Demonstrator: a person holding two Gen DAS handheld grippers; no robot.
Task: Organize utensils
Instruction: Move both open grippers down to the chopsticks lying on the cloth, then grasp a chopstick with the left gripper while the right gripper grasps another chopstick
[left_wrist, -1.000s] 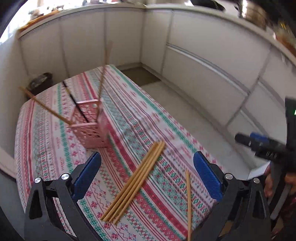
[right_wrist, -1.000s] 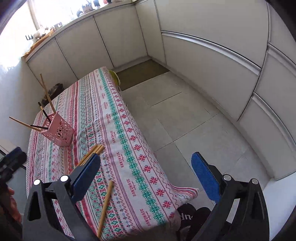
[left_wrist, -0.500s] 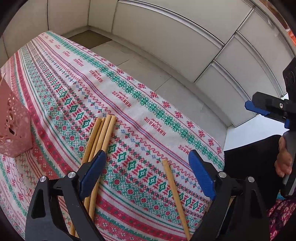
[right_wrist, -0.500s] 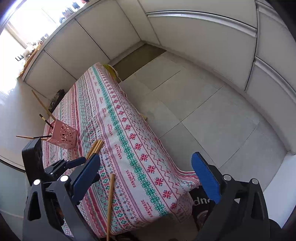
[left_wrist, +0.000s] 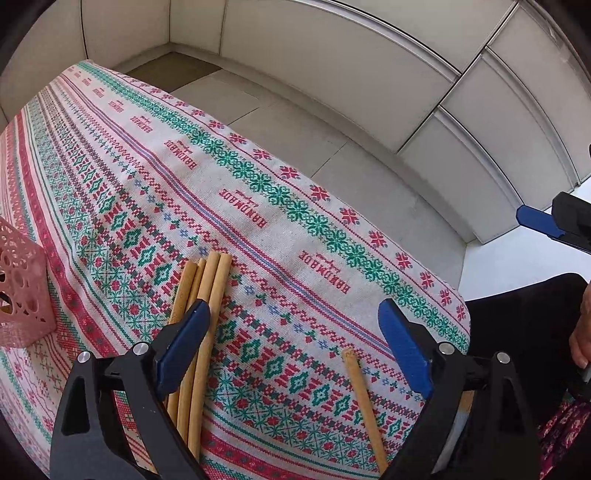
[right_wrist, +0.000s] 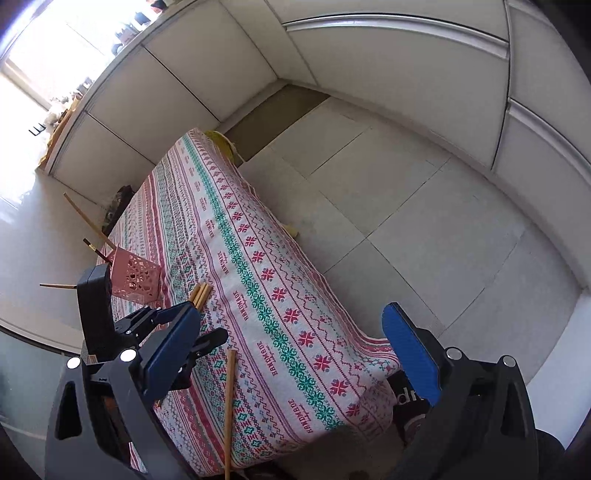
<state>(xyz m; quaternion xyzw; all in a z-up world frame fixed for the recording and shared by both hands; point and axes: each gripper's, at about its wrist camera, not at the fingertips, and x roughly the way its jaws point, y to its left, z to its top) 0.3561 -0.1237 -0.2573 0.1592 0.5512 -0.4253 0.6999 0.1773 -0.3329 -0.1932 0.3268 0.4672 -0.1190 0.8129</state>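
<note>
A bundle of several wooden chopsticks (left_wrist: 207, 295) lies on the patterned tablecloth (left_wrist: 258, 221), partly under the left finger of my left gripper (left_wrist: 295, 350). That gripper hangs low over the cloth, open, nothing between its pads. A single chopstick (left_wrist: 364, 398) lies near its right finger. The pink perforated holder (left_wrist: 22, 291) stands at the left edge. In the right wrist view my right gripper (right_wrist: 295, 354) is open and empty above the table's near end. There the holder (right_wrist: 135, 277) has chopsticks sticking out, and the single chopstick (right_wrist: 229, 410) lies by the edge.
The table's right edge (left_wrist: 369, 229) drops to a tiled floor (right_wrist: 388, 221), with white cabinets (left_wrist: 351, 74) around. The person's dark clothing and a hand (left_wrist: 581, 332) sit at the right. The left gripper (right_wrist: 177, 332) shows in the right wrist view.
My left gripper came down and forward toward the chopsticks on the cloth, so the holder slid to the left edge of its view. The right gripper rolled slightly and barely shifted.
</note>
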